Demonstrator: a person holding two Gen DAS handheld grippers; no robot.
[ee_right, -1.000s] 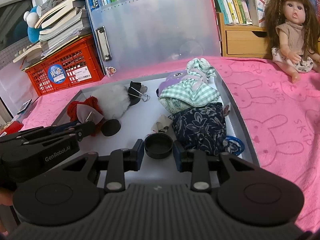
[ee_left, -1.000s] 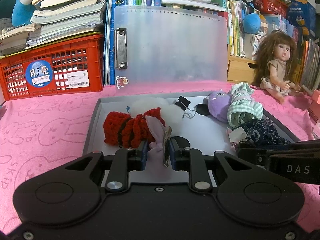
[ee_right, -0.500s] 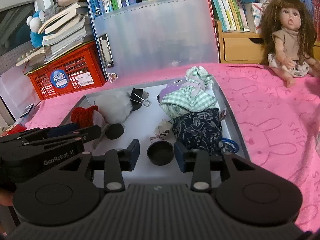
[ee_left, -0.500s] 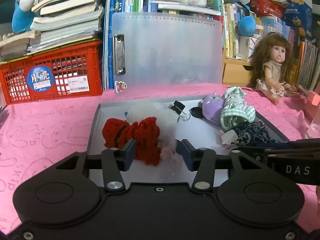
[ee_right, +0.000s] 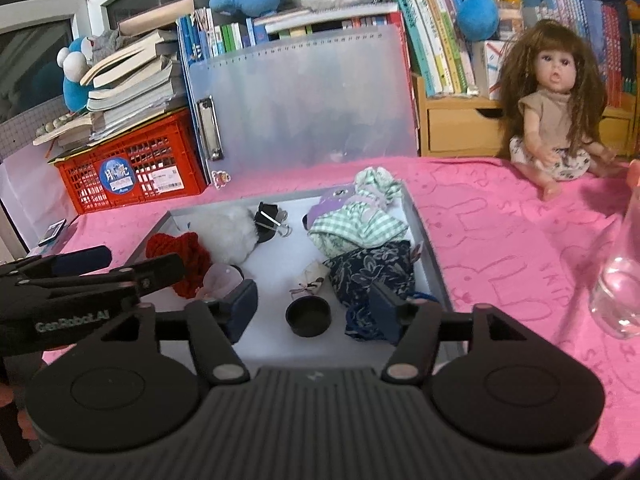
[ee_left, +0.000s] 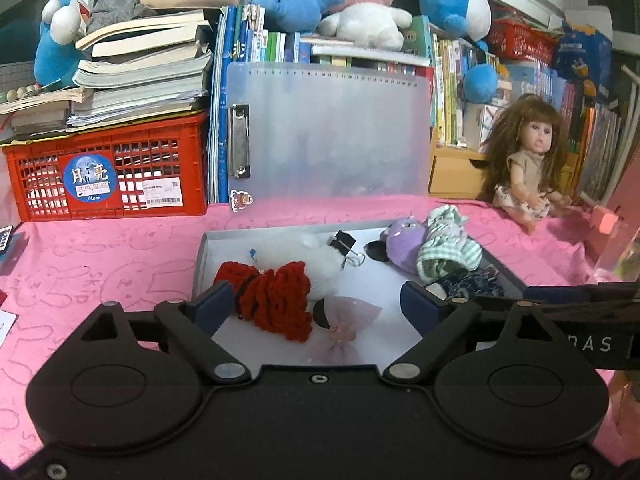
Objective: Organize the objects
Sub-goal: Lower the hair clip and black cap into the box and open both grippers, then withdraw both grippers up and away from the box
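A pink cloth printed with rabbits covers the surface, and on it I see the grey tray that takes up the middle of both wrist views. Behind the tray a frosted clipboard leans against a row of books, with a red crate stacked with books to its left and a long-haired doll seated at the right.

My left hand-held gripper hangs over the near left part of the tray, jaws just opened wide and gripping nothing; below the gap lie the red crochet piece and the pale pink bow, the bow resting on the tray floor just right of the crochet. My right hand-held gripper hangs over the near right part, jaws also just opened to a fair width, pads clear of the small black cap that sits upright on the tray floor between them.

Farther in, a white fluffy ball touches the crochet piece, with a black binder clip just beside it. Along the tray's right wall lie a green-checked cloth bundle over a purple plush, then a dark floral pouch. A clear glass stands on the cloth right of the tray.
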